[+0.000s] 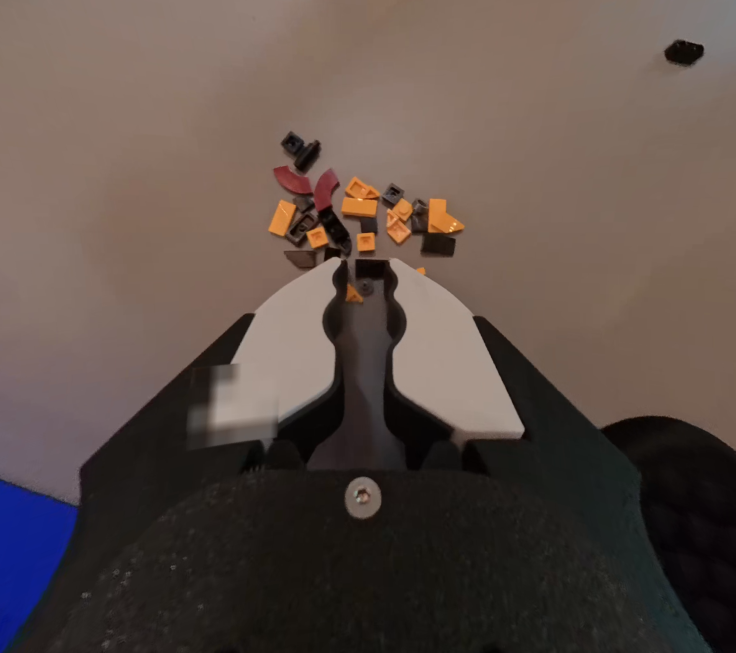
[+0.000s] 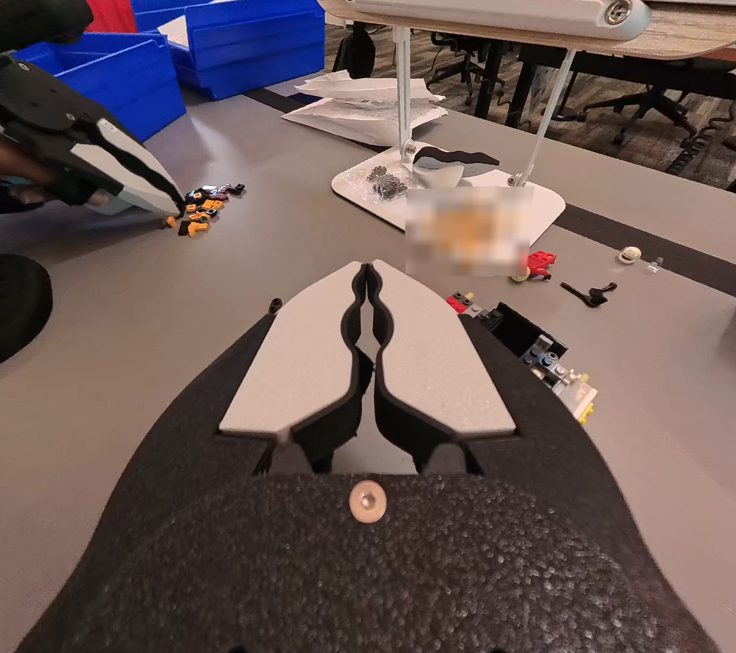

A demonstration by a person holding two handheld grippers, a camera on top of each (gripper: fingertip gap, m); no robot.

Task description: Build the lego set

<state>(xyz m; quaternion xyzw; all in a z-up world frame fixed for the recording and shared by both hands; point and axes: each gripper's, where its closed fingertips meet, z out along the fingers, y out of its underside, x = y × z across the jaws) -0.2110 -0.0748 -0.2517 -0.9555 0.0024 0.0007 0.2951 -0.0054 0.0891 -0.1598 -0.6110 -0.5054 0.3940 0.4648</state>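
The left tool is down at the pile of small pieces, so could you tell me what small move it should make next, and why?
Probably close the left tool on the black piece between its tips: they straddle it, still open, at the pile's near edge.

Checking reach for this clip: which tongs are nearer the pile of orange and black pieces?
Left. The left tongs have their tips at the near edge of the pile. The right tongs sit well away from the pile, shut and empty over bare table.
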